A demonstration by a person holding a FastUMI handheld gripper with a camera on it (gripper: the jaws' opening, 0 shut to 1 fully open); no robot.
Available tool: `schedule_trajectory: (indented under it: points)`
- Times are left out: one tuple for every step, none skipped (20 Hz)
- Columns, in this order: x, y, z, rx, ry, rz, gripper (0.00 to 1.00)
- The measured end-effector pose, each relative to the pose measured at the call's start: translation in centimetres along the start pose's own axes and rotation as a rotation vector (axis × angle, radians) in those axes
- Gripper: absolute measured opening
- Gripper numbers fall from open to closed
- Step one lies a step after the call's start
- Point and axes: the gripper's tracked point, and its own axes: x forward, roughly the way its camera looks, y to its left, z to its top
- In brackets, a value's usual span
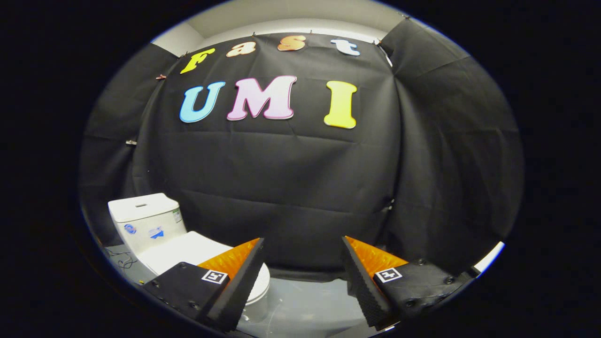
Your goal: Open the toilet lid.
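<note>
**Gripper wide and empty, toilet off to its left**

The gripper hangs in the air with its two fingers spread wide apart and nothing between them. Through the gap shows the black cloth wall and a strip of pale floor below it.

The toilet stands low, beyond and to the left of the fingers, against the cloth. Its tank rises at the back, and the toilet lid lies flat and closed over the bowl, sloping forward until the left finger hides its front part. The front rim peeks out just right of that finger. The task looks not yet begun: no finger touches the lid, though how far off it is cannot be told in this view.

Judging from here, the main risk is aim. The lid sits off the gripper's line, so a straight advance would carry the fingers past it toward the cloth. The lid's front edge, where a finger would need to hook under, is hidden behind the left finger, so the approach there is partly blind. A smooth, glossy lid could also slip off a finger partway up and drop back shut. Pushing down on it rather than catching beneath the lip would achieve nothing.
</note>
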Motion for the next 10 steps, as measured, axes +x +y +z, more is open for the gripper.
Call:
schedule_trajectory:
  points:
    - [0.6,-0.4,-0.9,-0.009,0.021,-0.005,0.98]
    - [1.3,-0.7,-1.4,-0.005,0.034,-0.005,0.98]
    - [1.7,-0.8,-2.1,0.009,0.048,-0.003,0.98]
    - [1.8,-0.9,-3.0,0.025,0.067,0.000,0.98]
    - [1.9,-0.9,-3.9,0.040,0.085,0.005,0.98]
    - [2.1,-1.1,-4.7,0.054,0.101,0.008,0.98]
    - [2.4,-1.2,-5.4,0.075,0.123,0.013,0.98]
    - [2.6,-1.2,-6.0,0.103,0.143,0.023,0.98]
    - [3.0,-1.2,-6.5,0.126,0.158,0.030,0.98]
    - [3.3,-1.3,-7.1,0.146,0.167,0.035,0.98]
